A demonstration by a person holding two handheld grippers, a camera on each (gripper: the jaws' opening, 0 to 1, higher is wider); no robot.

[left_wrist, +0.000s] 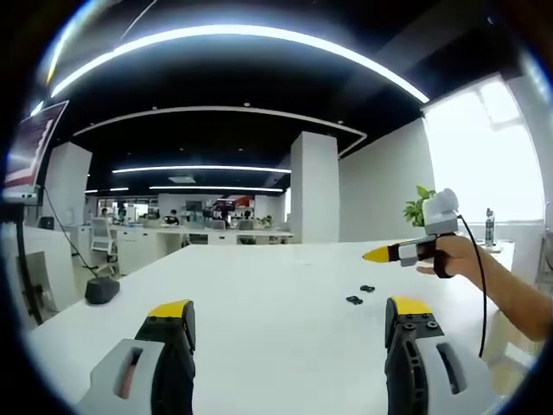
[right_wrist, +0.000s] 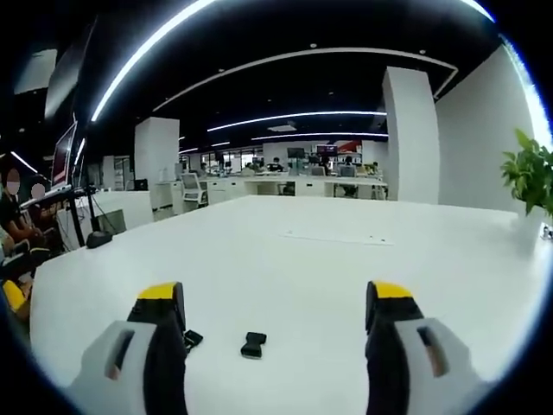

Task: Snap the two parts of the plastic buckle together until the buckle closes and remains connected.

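Two small black buckle parts lie apart on the white table. In the left gripper view one part sits just beyond the other, right of centre. In the right gripper view one part lies between the jaws and the other rests beside the left jaw. My left gripper is open above the table with nothing between its yellow-tipped jaws. My right gripper is open too, low over the parts. In the left gripper view the right gripper comes in from the right, held by a hand.
The white table is wide. A dark object sits at its left edge. A potted plant stands at the far right. Office desks, chairs and seated people fill the background beyond white pillars.
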